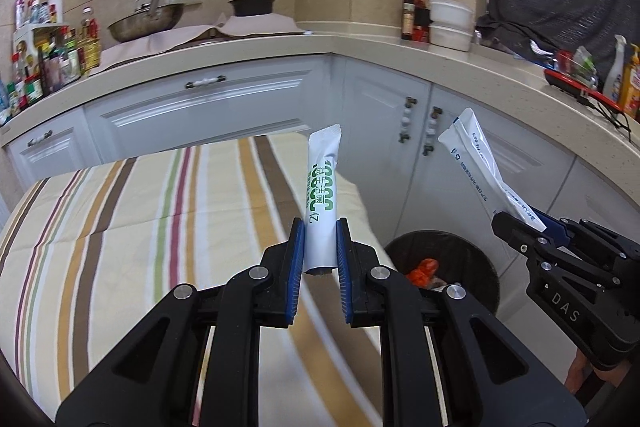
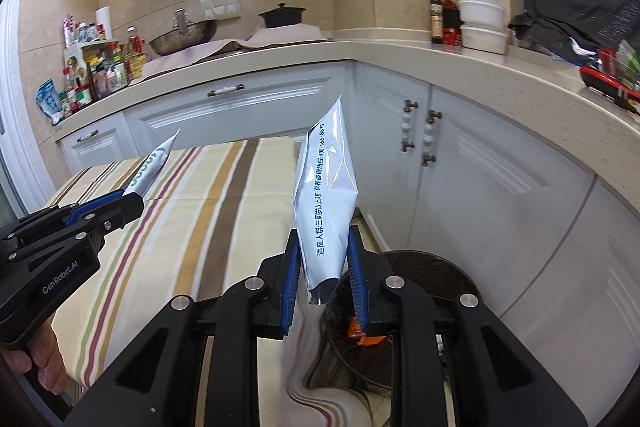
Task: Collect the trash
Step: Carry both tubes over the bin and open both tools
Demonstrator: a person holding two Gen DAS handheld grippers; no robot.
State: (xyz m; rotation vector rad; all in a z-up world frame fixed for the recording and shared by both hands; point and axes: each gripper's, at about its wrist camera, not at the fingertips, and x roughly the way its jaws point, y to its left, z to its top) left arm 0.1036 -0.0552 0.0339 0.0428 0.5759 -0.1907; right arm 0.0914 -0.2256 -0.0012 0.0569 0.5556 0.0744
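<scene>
White kitchen cabinets [image 1: 208, 107] under a beige stone countertop [image 1: 360, 47] wrap around a table with a striped cloth [image 1: 120, 227]. Over the cloth's edge, the left gripper [image 1: 318, 247] pinches a narrow white sachet with green print [image 1: 322, 195] upright. Just beside it, the right gripper [image 2: 322, 263] clamps a wider white pouch with blue text [image 2: 326, 195] above the round dark trash bin [image 1: 480, 259], which holds orange scraps.

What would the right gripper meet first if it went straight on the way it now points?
Probably the white cabinet doors under the counter, judging by the right wrist view. The right gripper, shut on a white packet, points above the trash bin, not into it. Depth is unclear.
</scene>
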